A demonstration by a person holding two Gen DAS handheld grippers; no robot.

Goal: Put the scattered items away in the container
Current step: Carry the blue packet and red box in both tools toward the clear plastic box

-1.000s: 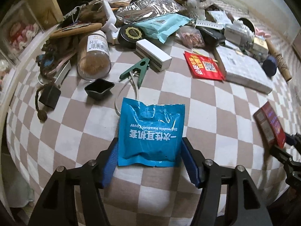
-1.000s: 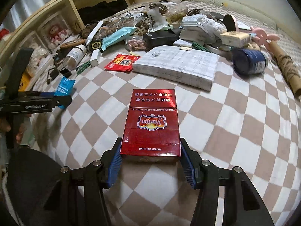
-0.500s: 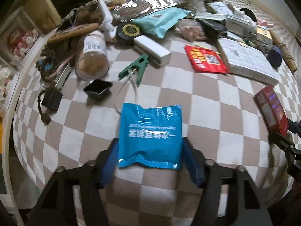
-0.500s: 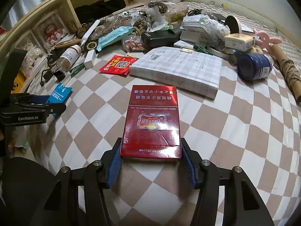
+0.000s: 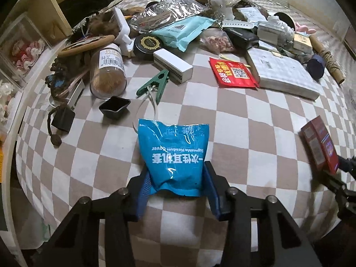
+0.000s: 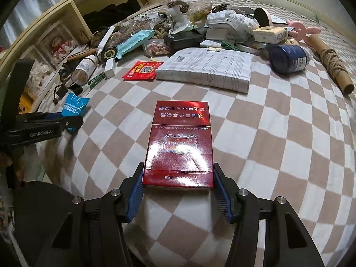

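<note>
Left gripper (image 5: 178,189): jaws just closing, pinching blue headset-cover sachet (image 5: 175,155) for lifting. Right gripper (image 6: 178,185): clamping red cigarette pack (image 6: 179,146) by its sides; container unseen.

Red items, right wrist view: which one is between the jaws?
The red cigarette box, a rigid pack gripped at its near end by the right gripper. The red sachet with the QR code lies flat beside the grey book.
</note>
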